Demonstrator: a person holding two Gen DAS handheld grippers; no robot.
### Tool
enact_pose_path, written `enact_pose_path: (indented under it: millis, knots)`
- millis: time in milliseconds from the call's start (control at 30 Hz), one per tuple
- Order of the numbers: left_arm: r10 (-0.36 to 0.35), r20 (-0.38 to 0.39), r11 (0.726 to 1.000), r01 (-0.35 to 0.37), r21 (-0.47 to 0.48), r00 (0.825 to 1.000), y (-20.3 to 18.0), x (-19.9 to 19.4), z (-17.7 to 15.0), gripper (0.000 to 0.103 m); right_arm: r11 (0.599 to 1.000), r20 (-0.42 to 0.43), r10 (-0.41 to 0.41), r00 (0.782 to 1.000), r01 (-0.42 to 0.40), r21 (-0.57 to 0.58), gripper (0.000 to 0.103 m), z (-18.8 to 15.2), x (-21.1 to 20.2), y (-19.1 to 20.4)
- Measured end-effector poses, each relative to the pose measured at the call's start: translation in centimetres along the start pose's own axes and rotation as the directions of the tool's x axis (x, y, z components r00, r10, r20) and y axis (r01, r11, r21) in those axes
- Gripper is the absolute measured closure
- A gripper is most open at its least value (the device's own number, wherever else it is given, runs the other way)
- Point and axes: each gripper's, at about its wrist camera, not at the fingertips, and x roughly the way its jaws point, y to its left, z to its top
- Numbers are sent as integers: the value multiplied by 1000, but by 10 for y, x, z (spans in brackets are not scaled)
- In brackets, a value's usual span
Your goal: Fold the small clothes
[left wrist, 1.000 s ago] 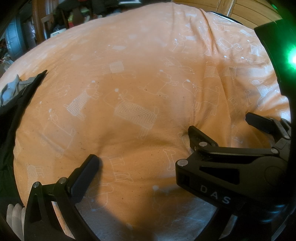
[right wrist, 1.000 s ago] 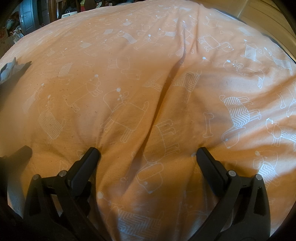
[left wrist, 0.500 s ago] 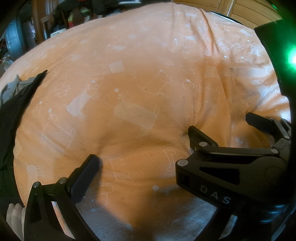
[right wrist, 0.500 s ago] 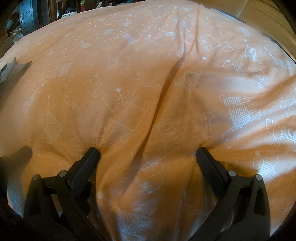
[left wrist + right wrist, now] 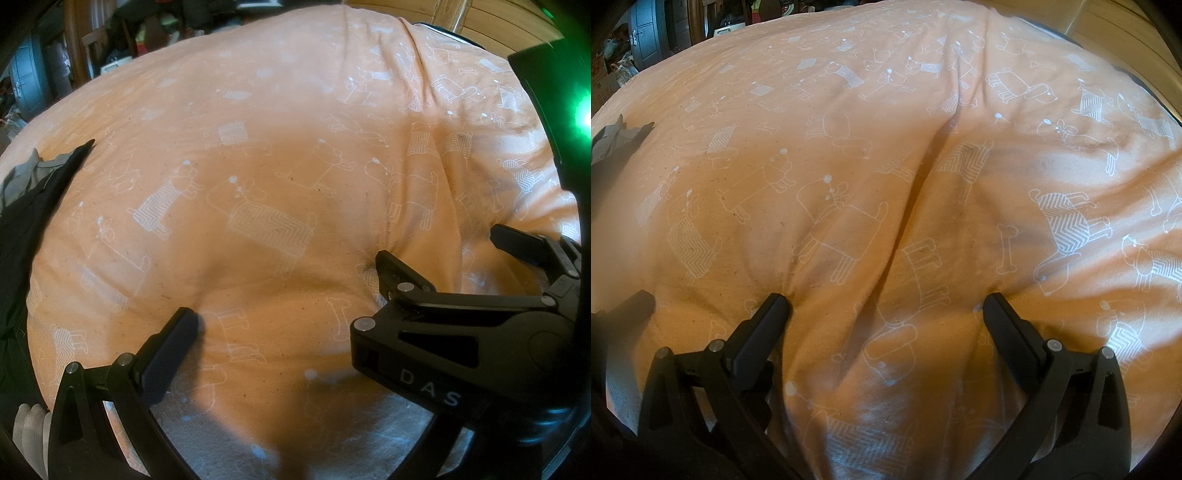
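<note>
A dark garment [image 5: 26, 229] with a grey piece [image 5: 22, 177] on top lies at the far left of the orange bed cover [image 5: 258, 110]. In the right wrist view only the grey cloth [image 5: 613, 138] shows, at the left edge. My left gripper [image 5: 288, 321] rests on the cover; its left finger [image 5: 173, 339] stands wide, and the right gripper's body hides its other finger. My right gripper [image 5: 886, 306] is open, both fingertips pressing dents into the cover, nothing between them. It also shows side-on in the left wrist view as the right gripper [image 5: 448, 251], marked DAS. Neither gripper touches the clothes.
The orange cover [image 5: 849, 147] has white dog prints and a long crease [image 5: 923, 177] running away from the right gripper. A white-gloved hand [image 5: 29, 432] shows at the bottom left. Cluttered furniture [image 5: 55, 74] stands beyond the far left edge, and wooden flooring [image 5: 498, 22] lies at the far right.
</note>
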Motion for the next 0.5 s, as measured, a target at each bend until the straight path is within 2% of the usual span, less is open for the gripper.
enact_pose_path:
  millis: [500]
  knots:
    - [3, -1, 1000, -3, 2, 1000, 0, 0, 0, 0, 1000, -1, 0, 1000, 0, 0, 0, 0, 0, 0]
